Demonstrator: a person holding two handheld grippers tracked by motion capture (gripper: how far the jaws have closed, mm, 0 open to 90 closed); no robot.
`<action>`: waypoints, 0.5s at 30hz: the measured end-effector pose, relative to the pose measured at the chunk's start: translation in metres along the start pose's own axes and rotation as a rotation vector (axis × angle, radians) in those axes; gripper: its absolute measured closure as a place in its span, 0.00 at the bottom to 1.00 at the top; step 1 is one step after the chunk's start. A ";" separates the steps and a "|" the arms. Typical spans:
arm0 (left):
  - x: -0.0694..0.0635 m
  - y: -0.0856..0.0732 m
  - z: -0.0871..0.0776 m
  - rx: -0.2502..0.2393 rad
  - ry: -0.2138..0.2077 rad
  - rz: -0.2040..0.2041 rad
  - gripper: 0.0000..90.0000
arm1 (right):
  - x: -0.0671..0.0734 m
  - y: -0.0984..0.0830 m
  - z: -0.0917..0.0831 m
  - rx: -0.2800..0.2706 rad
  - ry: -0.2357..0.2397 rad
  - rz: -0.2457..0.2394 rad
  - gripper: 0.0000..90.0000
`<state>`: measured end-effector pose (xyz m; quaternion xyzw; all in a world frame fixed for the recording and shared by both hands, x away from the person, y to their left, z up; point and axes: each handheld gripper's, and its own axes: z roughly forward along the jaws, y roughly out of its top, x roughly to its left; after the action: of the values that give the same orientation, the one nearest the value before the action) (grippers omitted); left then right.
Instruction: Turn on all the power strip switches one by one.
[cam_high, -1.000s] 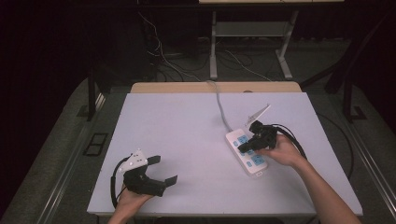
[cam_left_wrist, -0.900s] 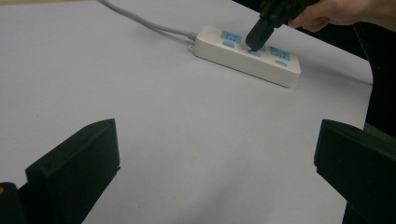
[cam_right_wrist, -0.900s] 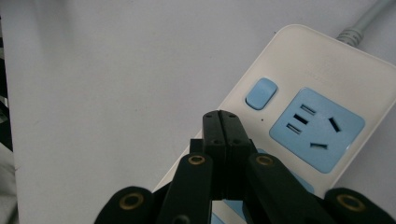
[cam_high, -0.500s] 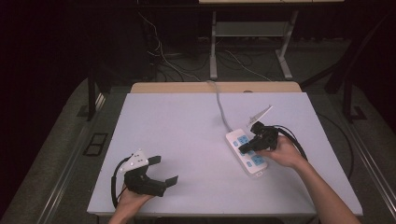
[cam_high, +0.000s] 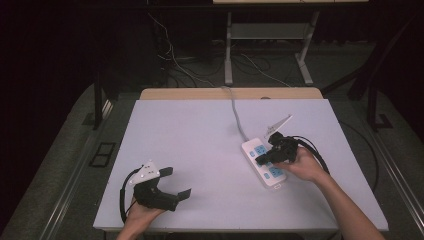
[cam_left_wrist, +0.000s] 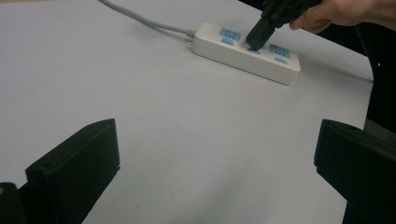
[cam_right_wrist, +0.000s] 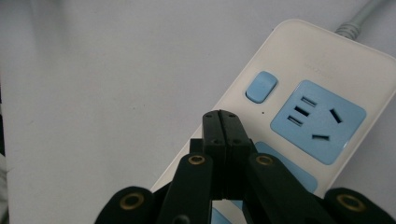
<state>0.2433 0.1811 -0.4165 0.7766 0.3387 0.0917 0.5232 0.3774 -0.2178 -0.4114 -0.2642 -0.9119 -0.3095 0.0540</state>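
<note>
Two grippers, right gripper (cam_right_wrist: 223, 122) jaws together on power strip (cam_high: 260, 151), its faint embossed writing unreadable, left gripper (cam_high: 176, 182) jaws apart.

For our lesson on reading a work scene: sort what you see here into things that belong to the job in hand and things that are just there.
In the job:
- power strip, white with blue sockets and switches
- right gripper, shut, tips down on the strip's top
- strip's grey cable

Just there:
- left gripper, open, idle near the table's front edge
- table
- floor cables behind the table

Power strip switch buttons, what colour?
Light blue, on a white power strip; switch button clearest in right gripper view.
</note>
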 end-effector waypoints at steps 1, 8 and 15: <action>0.000 0.000 0.000 0.000 -0.001 0.000 0.00 | 0.000 0.000 0.000 0.000 0.000 0.000 1.00; -0.001 0.000 0.001 0.002 -0.004 0.006 0.00 | 0.001 -0.001 0.001 -0.006 -0.009 0.005 1.00; -0.001 0.000 0.001 0.004 -0.003 0.006 0.00 | 0.002 -0.002 0.001 -0.010 -0.020 -0.002 1.00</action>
<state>0.2430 0.1797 -0.4167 0.7787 0.3358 0.0915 0.5220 0.3750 -0.2175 -0.4132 -0.2665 -0.9111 -0.3115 0.0433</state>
